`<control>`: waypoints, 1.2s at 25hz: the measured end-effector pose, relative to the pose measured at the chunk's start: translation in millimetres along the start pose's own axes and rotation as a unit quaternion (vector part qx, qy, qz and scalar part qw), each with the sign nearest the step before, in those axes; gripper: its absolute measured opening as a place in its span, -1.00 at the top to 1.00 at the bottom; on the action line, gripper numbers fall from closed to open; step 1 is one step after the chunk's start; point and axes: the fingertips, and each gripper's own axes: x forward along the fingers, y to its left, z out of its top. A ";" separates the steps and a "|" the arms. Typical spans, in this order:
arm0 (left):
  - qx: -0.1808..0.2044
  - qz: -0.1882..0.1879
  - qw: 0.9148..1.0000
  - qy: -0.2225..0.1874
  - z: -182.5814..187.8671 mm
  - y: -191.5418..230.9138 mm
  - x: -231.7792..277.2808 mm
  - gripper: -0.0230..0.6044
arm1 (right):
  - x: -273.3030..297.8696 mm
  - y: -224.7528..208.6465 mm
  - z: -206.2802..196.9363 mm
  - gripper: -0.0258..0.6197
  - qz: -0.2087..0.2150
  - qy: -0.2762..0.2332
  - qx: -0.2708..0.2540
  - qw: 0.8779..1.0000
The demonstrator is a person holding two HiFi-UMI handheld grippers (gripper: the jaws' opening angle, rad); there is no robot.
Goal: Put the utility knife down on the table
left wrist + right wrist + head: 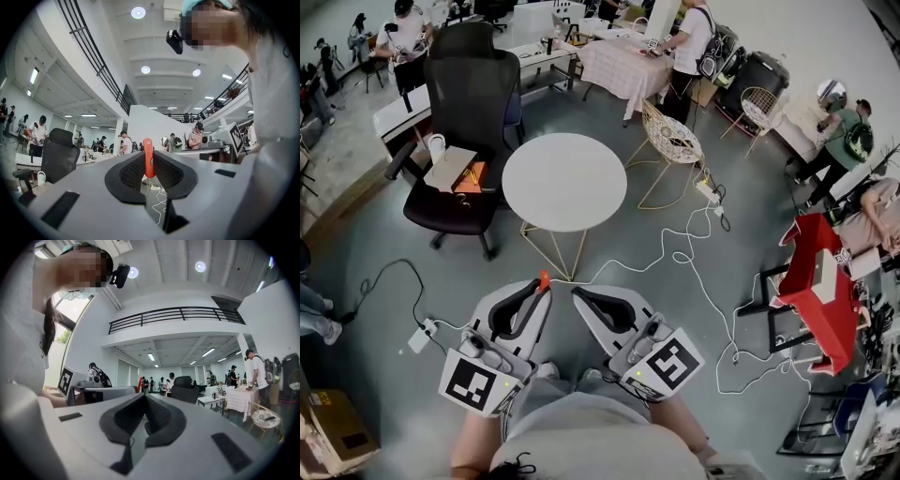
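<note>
Head view is showing the left gripper (541, 290) clamping the utility knife (544, 278) (right gripper (578, 293) jaws together, empty), calling for a level reach to the table (564, 181).

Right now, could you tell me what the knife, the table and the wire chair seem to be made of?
The knife: smooth orange casing, probably plastic.
The table: matte white top, material unclear; thin gold legs, likely metal.
The wire chair: open pale lattice, likely coated metal.
</note>
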 end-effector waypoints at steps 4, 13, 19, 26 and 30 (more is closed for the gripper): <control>0.007 -0.006 1.000 -0.002 1.2 17.2 -6.2 0.75 | 17.7 0.9 0.1 0.90 -0.009 -0.002 -0.005 1.000; 0.006 -0.028 1.000 -0.008 -4.4 40.9 6.4 0.75 | 28.6 -11.9 -1.0 0.90 -0.036 0.002 -0.018 0.999; 0.008 -0.029 1.000 -0.007 -8.4 50.6 41.2 0.75 | 30.8 -47.8 -3.3 0.90 -0.042 0.000 -0.012 0.999; 0.001 -0.010 1.000 -0.001 -18.3 66.0 102.3 0.75 | 39.6 -114.4 -6.4 0.90 -0.024 0.000 -0.008 1.000; 0.002 0.001 1.000 0.003 -22.6 72.8 140.6 0.75 | 43.0 -155.6 -5.1 0.90 -0.010 -0.001 -0.004 1.000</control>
